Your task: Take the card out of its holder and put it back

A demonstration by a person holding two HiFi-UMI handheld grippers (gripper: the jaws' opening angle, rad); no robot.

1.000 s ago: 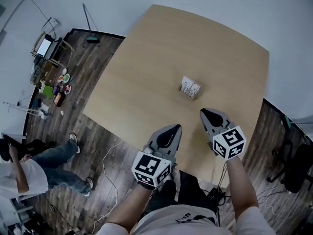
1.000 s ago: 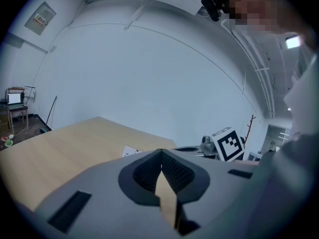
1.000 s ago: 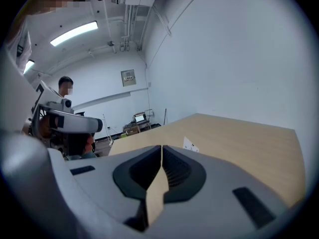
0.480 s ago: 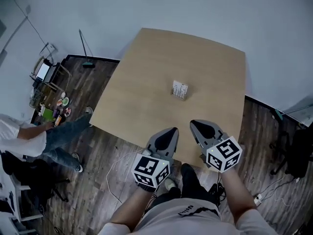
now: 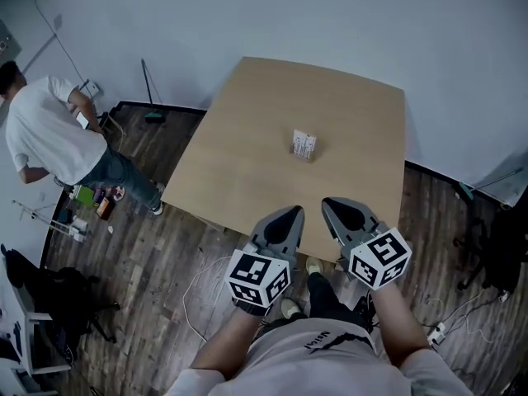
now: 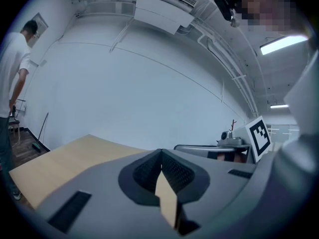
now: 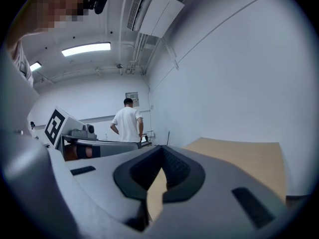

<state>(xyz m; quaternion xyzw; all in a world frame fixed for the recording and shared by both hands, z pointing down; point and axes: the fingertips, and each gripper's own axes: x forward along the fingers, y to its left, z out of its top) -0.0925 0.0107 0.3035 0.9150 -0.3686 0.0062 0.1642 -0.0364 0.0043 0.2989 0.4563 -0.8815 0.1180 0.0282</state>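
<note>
A small white card holder with printed cards stands upright near the middle of the light wooden table. Both grippers hover side by side at the table's near edge, well short of the holder. My left gripper is shut with nothing in it, and its jaws meet at the tip in the left gripper view. My right gripper is also shut and empty, with its closed tip showing in the right gripper view. The holder is not visible in either gripper view.
A person in a white shirt stands by a cart at the far left, also seen in the right gripper view. A broom leans on the wall. A black chair and floor cables lie around the table.
Both grippers have drawn back from over the table toward its near edge, still shut. The bystander at the left has stood up and moved to the cart.
</note>
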